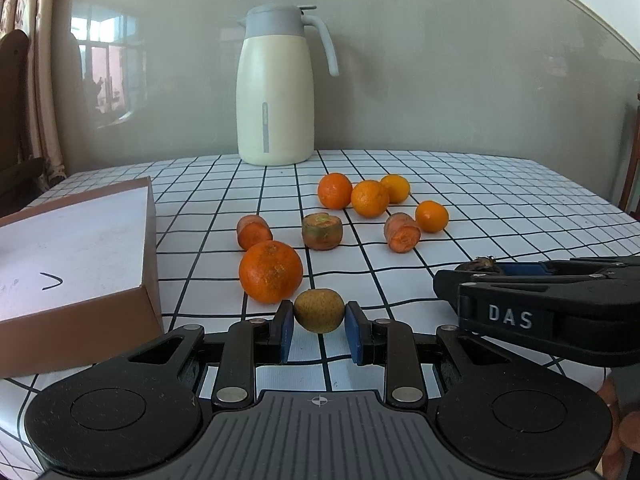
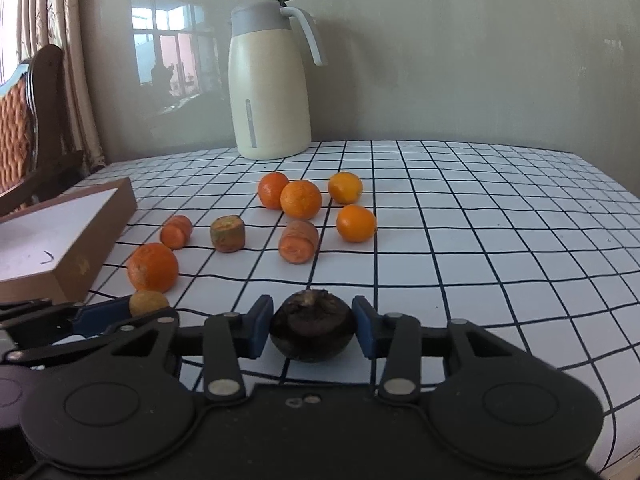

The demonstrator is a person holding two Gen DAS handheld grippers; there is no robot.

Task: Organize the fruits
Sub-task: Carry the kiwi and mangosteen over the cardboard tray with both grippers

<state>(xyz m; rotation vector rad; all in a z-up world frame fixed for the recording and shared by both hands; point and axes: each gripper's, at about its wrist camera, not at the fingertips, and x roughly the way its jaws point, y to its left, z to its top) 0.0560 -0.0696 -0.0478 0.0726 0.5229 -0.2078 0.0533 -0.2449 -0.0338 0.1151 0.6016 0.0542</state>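
Note:
My left gripper is shut on a small yellow-green fruit, low over the table; it also shows in the right wrist view. My right gripper is shut on a dark brown round fruit, just right of the left gripper. A large orange sits just behind the yellow-green fruit. Several smaller oranges cluster mid-table, with three carrot pieces among them.
A shallow brown cardboard box with a white inside lies at the left. A cream thermos jug stands at the back by the wall. A wooden chair stands past the table's left edge.

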